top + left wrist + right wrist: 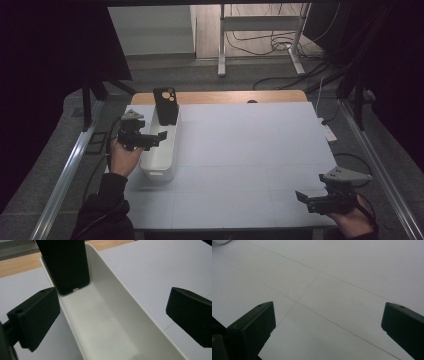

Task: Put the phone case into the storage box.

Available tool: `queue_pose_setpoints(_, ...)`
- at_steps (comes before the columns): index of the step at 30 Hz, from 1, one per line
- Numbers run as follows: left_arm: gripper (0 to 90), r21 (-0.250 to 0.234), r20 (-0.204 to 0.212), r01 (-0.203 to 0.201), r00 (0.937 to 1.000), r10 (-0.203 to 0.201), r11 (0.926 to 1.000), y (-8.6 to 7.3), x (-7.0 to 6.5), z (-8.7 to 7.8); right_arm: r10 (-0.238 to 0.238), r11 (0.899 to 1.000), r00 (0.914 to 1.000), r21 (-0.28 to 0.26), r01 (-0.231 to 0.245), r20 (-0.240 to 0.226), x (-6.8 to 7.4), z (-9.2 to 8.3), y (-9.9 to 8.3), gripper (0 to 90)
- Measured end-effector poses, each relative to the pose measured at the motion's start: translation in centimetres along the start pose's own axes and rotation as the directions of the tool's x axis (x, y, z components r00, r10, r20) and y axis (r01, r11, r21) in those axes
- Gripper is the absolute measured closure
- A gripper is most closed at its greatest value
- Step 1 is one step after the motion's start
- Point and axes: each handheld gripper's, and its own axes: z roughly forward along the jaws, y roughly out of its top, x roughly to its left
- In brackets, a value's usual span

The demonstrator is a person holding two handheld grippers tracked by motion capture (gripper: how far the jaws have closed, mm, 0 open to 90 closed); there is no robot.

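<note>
A long white bin [167, 150] lies lengthwise at the left of the white table. A black phone case [165, 105] stands upright in its far end, leaning on the end wall; its lower edge [67, 267] shows in the left gripper view. My left gripper [155, 140] hovers over the bin's left rim, open, its jaws astride the bin wall [75, 335] with nothing held. My right gripper [303, 197] hangs open near the table's front right corner, over bare tabletop [329, 290].
A wooden strip [235, 96] runs along the table's far edge. Metal rails flank the table. Beyond it stand a desk frame [260, 37] and loose cables on the floor. A power strip [328, 132] lies off the right side.
</note>
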Motion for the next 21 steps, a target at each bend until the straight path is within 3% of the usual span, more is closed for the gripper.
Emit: queue_pose_setpoints(21,0.0,-0.04,0.025,-0.01,0.9996,0.011,0.9991,-2.7,-2.7,-4.0,-0.003,1.0,1.0,0.001,0.003,-0.002,0.1,0.0,0.0,0.0)
